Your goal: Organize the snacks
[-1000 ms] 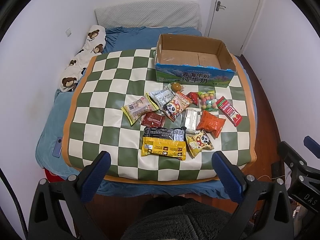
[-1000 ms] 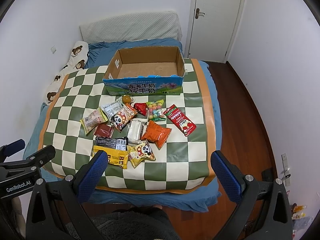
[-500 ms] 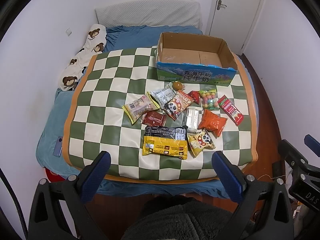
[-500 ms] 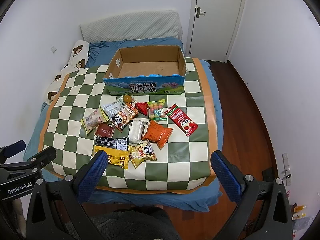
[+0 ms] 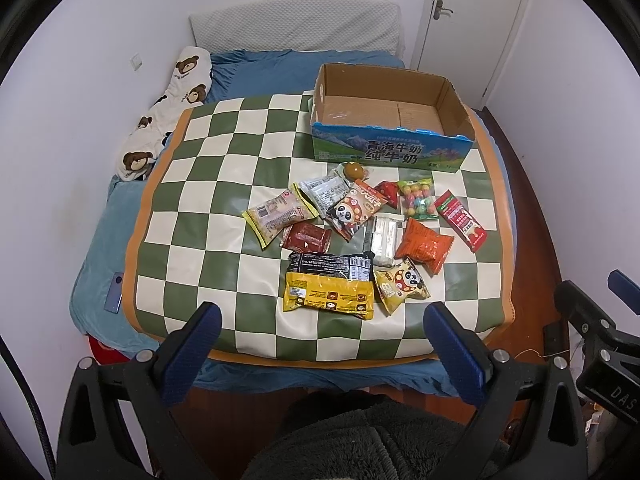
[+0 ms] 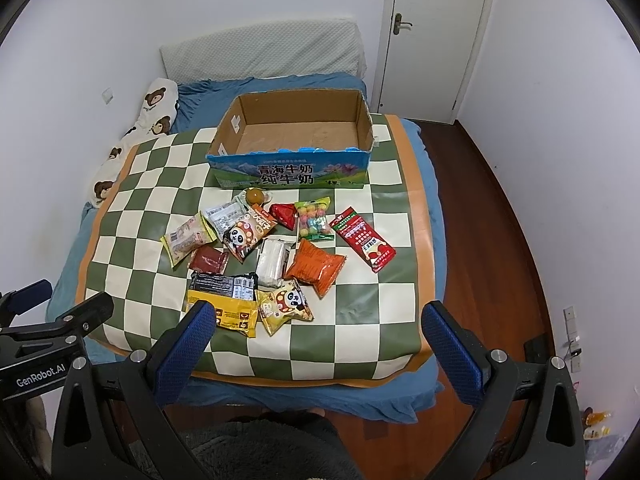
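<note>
The left hand-held gripper [image 5: 320, 344] hangs wide apart over the near edge of the bed, nothing between its two blue fingers [image 5: 192, 354]. The right hand-held gripper [image 6: 318, 342] is just as wide and just as empty; its left finger [image 6: 182, 354] covers a corner of the yellow packet [image 6: 228, 312].

On the checkered mat [image 5: 224, 200] lie the snacks, thirteen as far as I can count: one yellow packet, one black packet [image 5: 330, 266] overlapping it, two panda bags [image 5: 400, 282] [image 5: 354, 214], one orange bag [image 5: 424, 244], one white pack [image 5: 382, 236], one dark red pouch [image 5: 306, 238], one pale wrapped bun [image 5: 276, 218], one grey sachet [image 5: 324, 190], one small red triangle pack [image 5: 388, 192], one bag of coloured balls [image 5: 418, 200], one long red bar [image 5: 460, 220] and one round orange sweet [image 5: 352, 169]. Several overlap, so edges are hidden.

Beyond them stands one open cardboard box [image 5: 394, 154], with no snacks inside it. Print on the small wrappers is too fine to read.
</note>
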